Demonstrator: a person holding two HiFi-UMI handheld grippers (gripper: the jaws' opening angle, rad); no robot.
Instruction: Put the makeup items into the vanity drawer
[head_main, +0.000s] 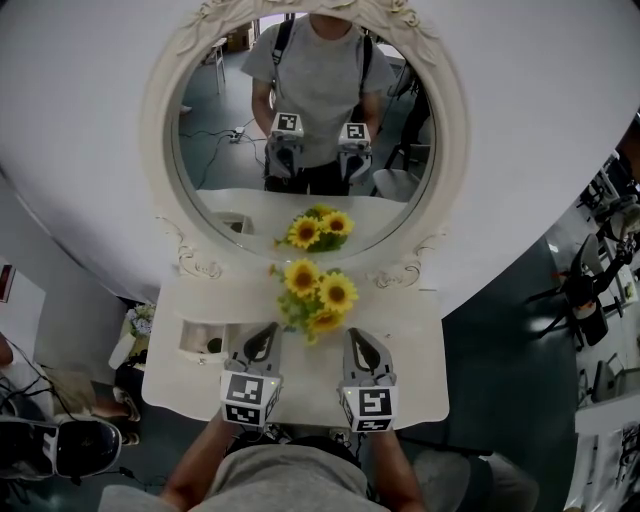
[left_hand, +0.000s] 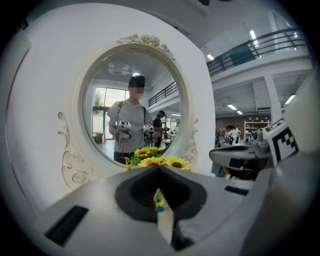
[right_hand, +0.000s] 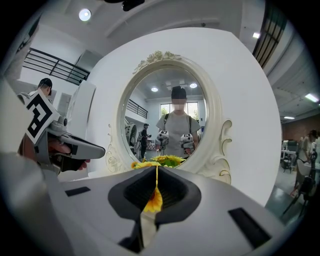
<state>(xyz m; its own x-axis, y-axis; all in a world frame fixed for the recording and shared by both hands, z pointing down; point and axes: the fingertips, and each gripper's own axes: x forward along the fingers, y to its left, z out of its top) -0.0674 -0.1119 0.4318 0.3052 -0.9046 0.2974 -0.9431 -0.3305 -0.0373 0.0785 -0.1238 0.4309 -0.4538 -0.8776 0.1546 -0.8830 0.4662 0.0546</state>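
Both grippers hover side by side over the front of the white vanity table (head_main: 412, 345). My left gripper (head_main: 265, 336) is shut with nothing between its jaws, and its own view (left_hand: 159, 168) shows only a thin slit. My right gripper (head_main: 357, 338) is shut and empty too (right_hand: 156, 168). At the table's left stands a small white open box (head_main: 203, 338) with a dark item inside, left of the left gripper. No drawer shows in any view.
A bunch of sunflowers (head_main: 318, 295) stands mid-table just beyond both grippers' tips. Behind it rises the oval mirror (head_main: 310, 130) in an ornate white frame, reflecting the person and both grippers. Chairs and equipment stand on the floor to the right and left.
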